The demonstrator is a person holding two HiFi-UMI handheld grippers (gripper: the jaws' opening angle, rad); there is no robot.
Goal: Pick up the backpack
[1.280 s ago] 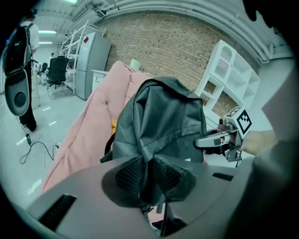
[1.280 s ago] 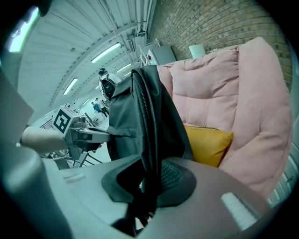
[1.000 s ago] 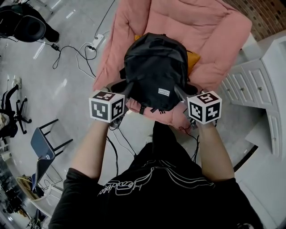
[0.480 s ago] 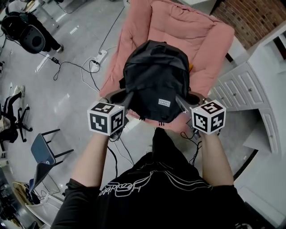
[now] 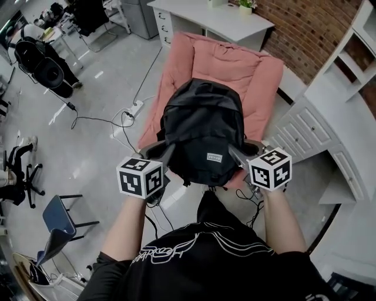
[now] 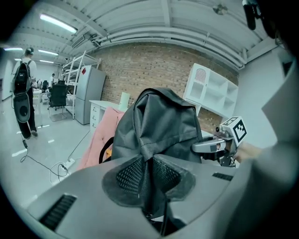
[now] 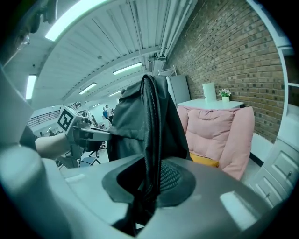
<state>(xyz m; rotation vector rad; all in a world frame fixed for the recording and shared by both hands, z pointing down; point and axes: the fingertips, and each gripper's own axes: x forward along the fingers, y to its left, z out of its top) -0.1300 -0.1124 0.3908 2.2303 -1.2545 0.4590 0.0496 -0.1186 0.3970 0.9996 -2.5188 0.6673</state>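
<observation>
A black backpack (image 5: pixel 202 126) hangs in the air in front of the pink armchair (image 5: pixel 226 64), held between both grippers. My left gripper (image 5: pixel 166 154) is shut on the fabric at its left side, and the pinched cloth (image 6: pixel 148 154) shows between the pads. My right gripper (image 5: pixel 235 154) is shut on the pack's right side, with a zipper seam (image 7: pixel 153 154) clamped between its pads. The pack (image 6: pixel 159 126) fills the middle of the left gripper view, with the right gripper (image 6: pixel 210 145) beyond it. In the right gripper view the pack (image 7: pixel 145 121) stands upright before the chair (image 7: pixel 219 130).
White cabinets (image 5: pixel 320 117) and shelving stand to the right against a brick wall (image 5: pixel 299 23). A white desk (image 5: pixel 217 17) is behind the chair. Cables and a power strip (image 5: pixel 134 109) lie on the floor at left, and a folding chair (image 5: pixel 59 214) stands lower left.
Both grippers have risen with the backpack, which has come up off the armchair's seat and now hangs clear of it. The head view has tilted up toward the wall.
</observation>
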